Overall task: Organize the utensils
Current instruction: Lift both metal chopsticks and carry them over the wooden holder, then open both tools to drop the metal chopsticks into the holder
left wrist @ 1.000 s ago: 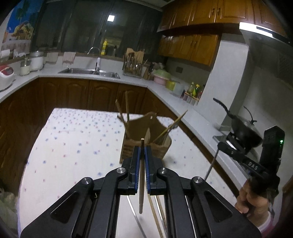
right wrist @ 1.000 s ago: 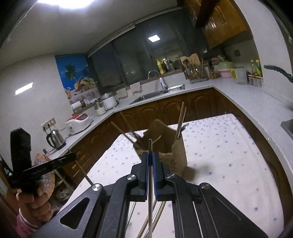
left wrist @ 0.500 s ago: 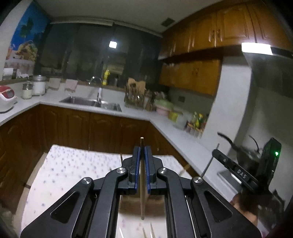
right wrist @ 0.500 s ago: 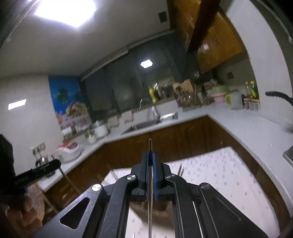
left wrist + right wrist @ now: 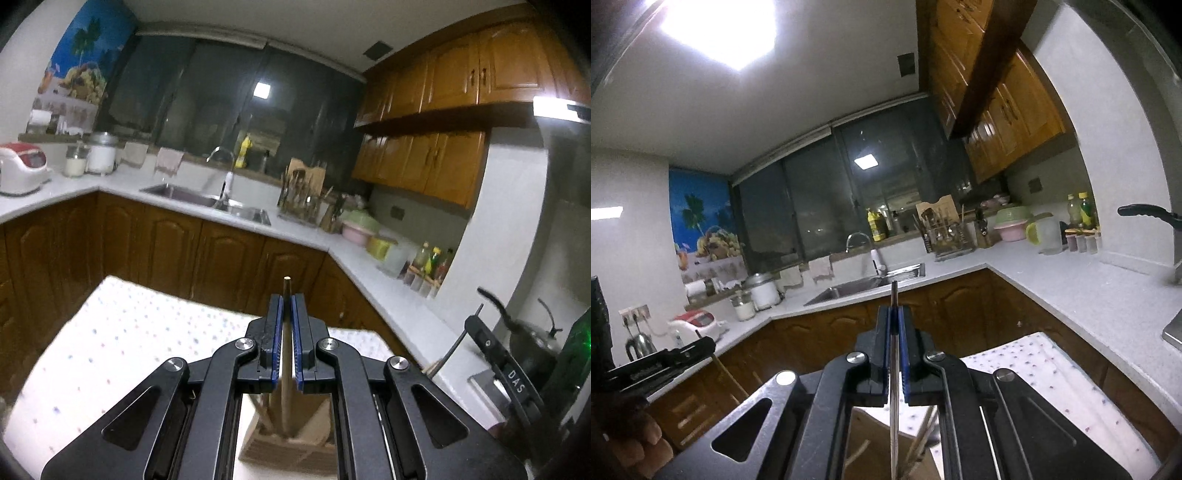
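Note:
My left gripper [image 5: 287, 302] is shut on a wooden chopstick [image 5: 286, 286] that stands upright between the blue pads. Its lower end hangs over the wooden utensil holder [image 5: 314, 424], which shows only partly under the jaws. My right gripper [image 5: 894, 314] is shut on a thin metal utensil handle [image 5: 894, 291], also upright, above the same holder [image 5: 868, 432], where other sticks lean. Each gripper appears in the other's view: the right gripper [image 5: 474, 323] at the right edge, the left gripper [image 5: 701, 345] at the left edge, with a person's hand below it.
The holder stands on a table with a white spotted cloth [image 5: 110, 332]. Behind it runs an L-shaped counter with a sink [image 5: 207, 199], a dish rack [image 5: 303, 199], a rice cooker [image 5: 22, 170] and bottles [image 5: 428, 266]. A black wok [image 5: 528, 339] sits at the right.
Both grippers moved in over the holder and tipped upward, each keeping its stick. The holder went from the middle of the views to beneath the jaws.

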